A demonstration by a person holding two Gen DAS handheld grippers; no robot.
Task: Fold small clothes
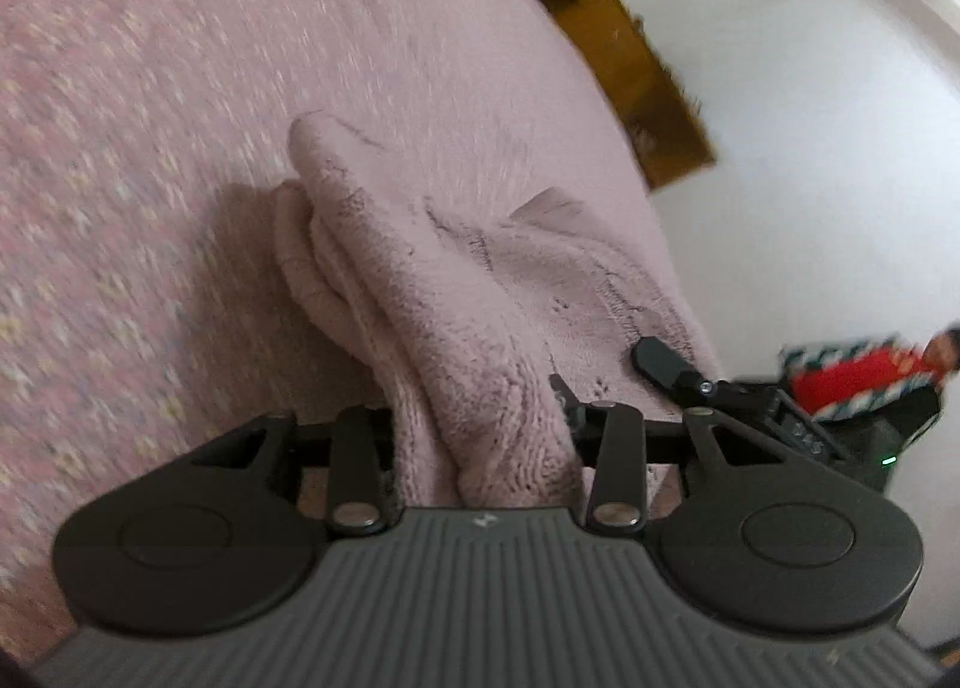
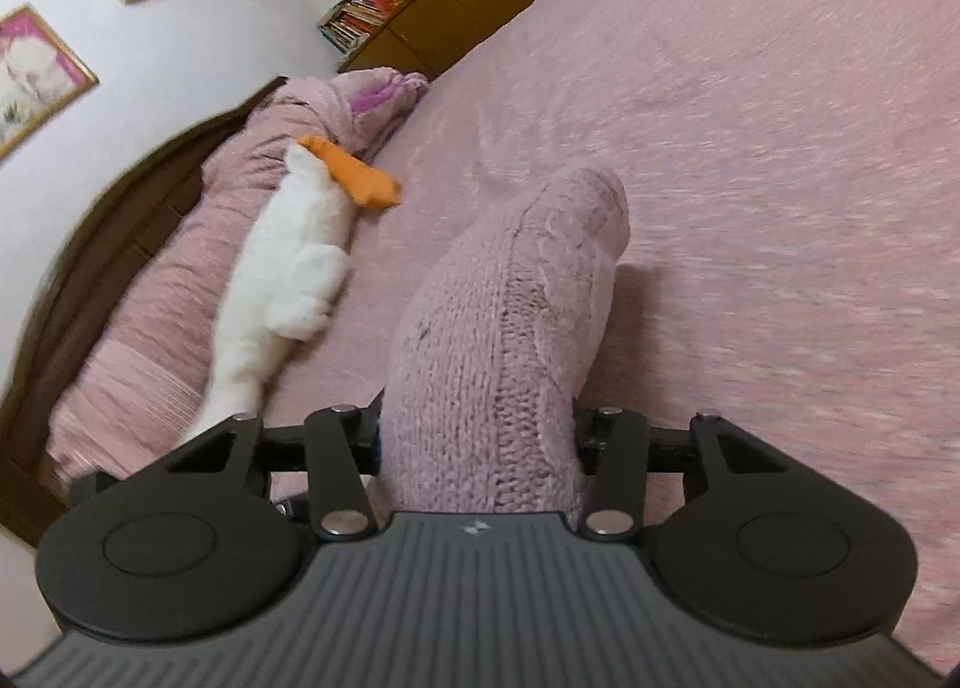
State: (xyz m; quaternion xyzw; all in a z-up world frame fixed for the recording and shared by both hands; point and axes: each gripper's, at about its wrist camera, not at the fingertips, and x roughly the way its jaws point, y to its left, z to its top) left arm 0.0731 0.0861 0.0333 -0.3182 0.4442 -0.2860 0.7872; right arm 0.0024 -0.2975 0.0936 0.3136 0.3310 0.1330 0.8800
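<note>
Fold in progress, not complete.
I hold the pale pink knitted garment (image 1: 456, 292) clamped in both left gripper (image 1: 480, 448) and right gripper (image 2: 480, 448), centre frame, above the pink bedspread (image 2: 780, 147); laying flat remains.

Pale pink cable-knit sweater (image 2: 498, 328) over a pink bedspread (image 2: 750, 147) flecked with cream. White plush goose (image 2: 288, 280) with orange beak; black gripper (image 2: 480, 448) linkages.

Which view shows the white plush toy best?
The right wrist view: the white plush toy lies full length beside the pink pillow on the bed. The left wrist view does not show it at all.
</note>
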